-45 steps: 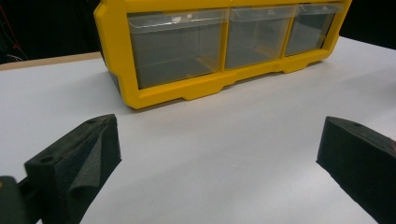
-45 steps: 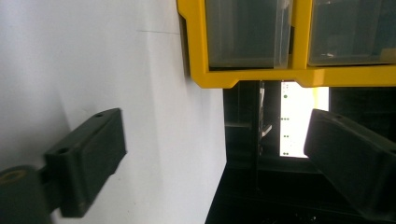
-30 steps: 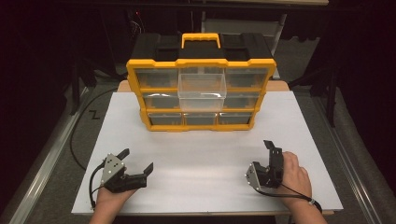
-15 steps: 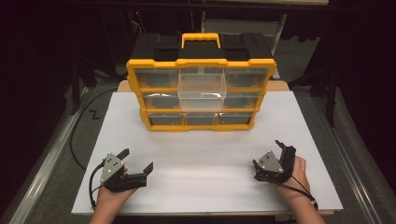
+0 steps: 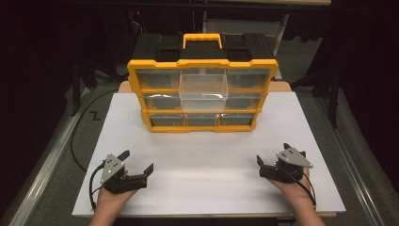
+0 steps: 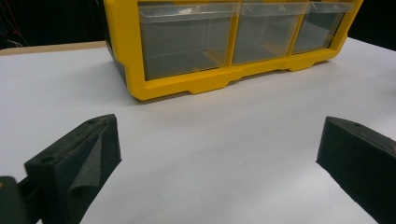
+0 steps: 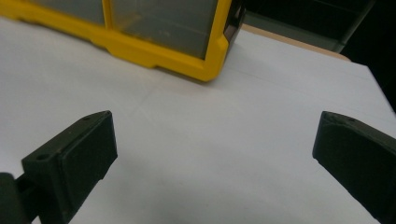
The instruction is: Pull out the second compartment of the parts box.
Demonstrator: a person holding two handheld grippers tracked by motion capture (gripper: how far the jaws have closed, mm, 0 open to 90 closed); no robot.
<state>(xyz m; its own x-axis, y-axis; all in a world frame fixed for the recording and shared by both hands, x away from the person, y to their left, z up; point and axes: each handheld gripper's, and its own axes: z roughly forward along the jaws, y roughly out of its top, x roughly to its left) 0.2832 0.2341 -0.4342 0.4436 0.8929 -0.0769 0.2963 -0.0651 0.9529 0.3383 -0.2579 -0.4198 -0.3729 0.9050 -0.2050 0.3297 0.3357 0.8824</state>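
High view first: we see the organiser (image 5: 202, 89) standing upright at the far middle of the white bench (image 5: 202, 188), drawer fronts facing us so both tools can come at them head-on. One clear drawer (image 5: 203, 92) in the upper middle juts out proud of the yellow frame, and we'd judge that's the one in play. Our left tool (image 5: 139, 165) rests at the near left, jaws spread wide and holding nothing, well apart from the organiser. The right tool (image 5: 263, 165) sits at the near right, jaws likewise parted and empty, angled in toward the middle. From the left gripper view we look between its jaws at the bottom row (image 6: 243, 35) of drawers, all pushed in. Both hands are low, flanking the organiser, which looks to us like a ready stance.
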